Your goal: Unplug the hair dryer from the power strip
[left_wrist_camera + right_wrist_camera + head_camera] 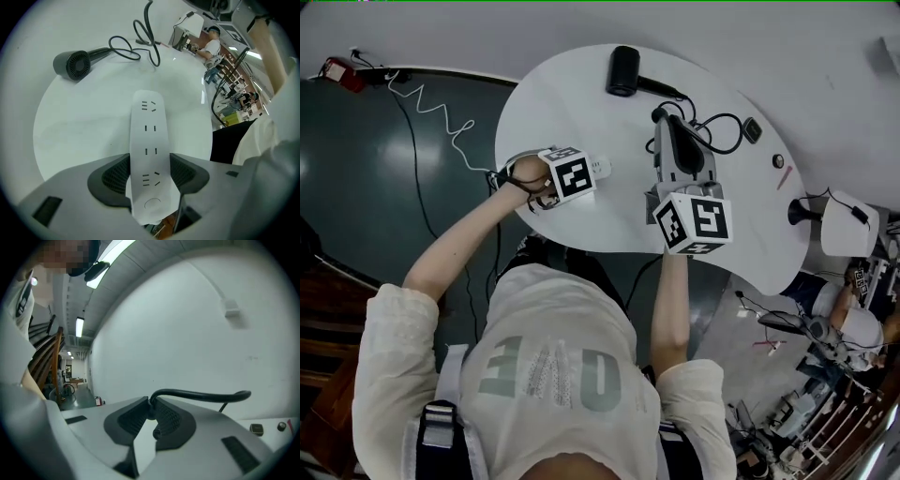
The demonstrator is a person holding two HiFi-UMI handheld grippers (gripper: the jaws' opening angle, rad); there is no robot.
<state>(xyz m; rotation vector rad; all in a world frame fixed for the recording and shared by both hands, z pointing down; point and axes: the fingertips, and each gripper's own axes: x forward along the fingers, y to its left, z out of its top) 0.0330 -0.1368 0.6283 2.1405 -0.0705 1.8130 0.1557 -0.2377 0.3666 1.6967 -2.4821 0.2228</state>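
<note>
The left gripper (150, 169) points steeply down at the near left rim of the white table (572, 94), its jaws narrow and pressed on both long sides of the white power strip (150, 133). The strip lies flat with its sockets up, and those that show are bare. It runs from the rim inward, toward the hair dryer (623, 70), which lies on its side near the far edge. Between strip and dryer the tabletop is bare. The right gripper (151, 411) is over the middle of the table, pointing nearly level at the pale wall (187, 319). Its jaws are pinched almost together on the dryer's black cord (201, 394), which arcs out to the right from between the pads, well apart from the strip. More of the cord lies in loose loops just beyond this gripper, near a small dark square thing (752, 129) toward the right edge. Left of the table lies dark green floor (384, 206), crossed by a thin white coiled cable (441, 117). The table's near edge curves inward in front of the person
</note>
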